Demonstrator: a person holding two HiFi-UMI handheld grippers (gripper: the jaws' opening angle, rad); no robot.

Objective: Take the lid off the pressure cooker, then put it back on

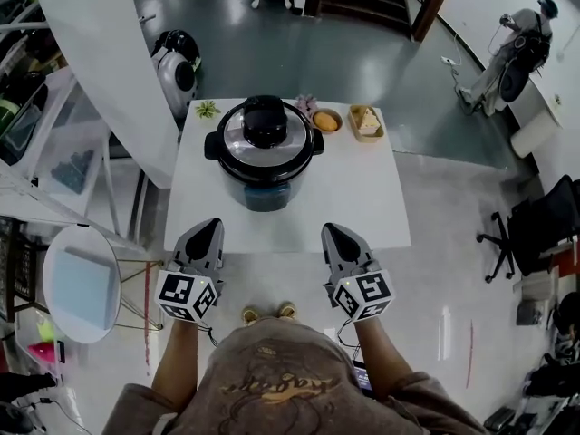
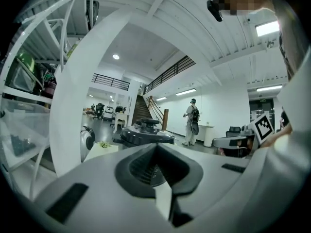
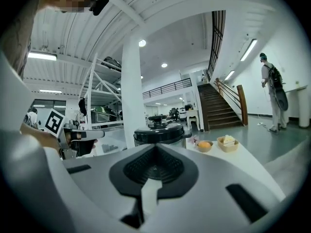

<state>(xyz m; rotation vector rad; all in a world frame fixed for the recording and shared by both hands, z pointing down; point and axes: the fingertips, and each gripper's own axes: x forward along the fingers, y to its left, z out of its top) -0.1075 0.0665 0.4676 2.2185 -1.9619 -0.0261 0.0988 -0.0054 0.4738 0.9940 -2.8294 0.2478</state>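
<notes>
The pressure cooker (image 1: pixel 264 166) stands at the middle of a white table (image 1: pixel 362 207), its dark silver-ringed lid (image 1: pixel 264 136) on it with a black knob on top. Both grippers hover at the table's near edge, well short of the cooker. My left gripper (image 1: pixel 209 229) is shut with nothing in it, and so is my right gripper (image 1: pixel 333 232). In the left gripper view the cooker (image 2: pixel 146 132) shows just above the shut jaws (image 2: pixel 156 147). In the right gripper view the cooker (image 3: pixel 159 132) sits straight ahead beyond the shut jaws (image 3: pixel 155 147).
Behind the cooker sit a small green plant (image 1: pixel 207 109), a bowl with an orange thing (image 1: pixel 326 120) and a tray of pale food (image 1: pixel 366 121). A white pillar (image 1: pixel 118 62) and shelving stand to the left, a round stool (image 1: pixel 80 282) at the near left. A person (image 1: pixel 517 48) stands far right.
</notes>
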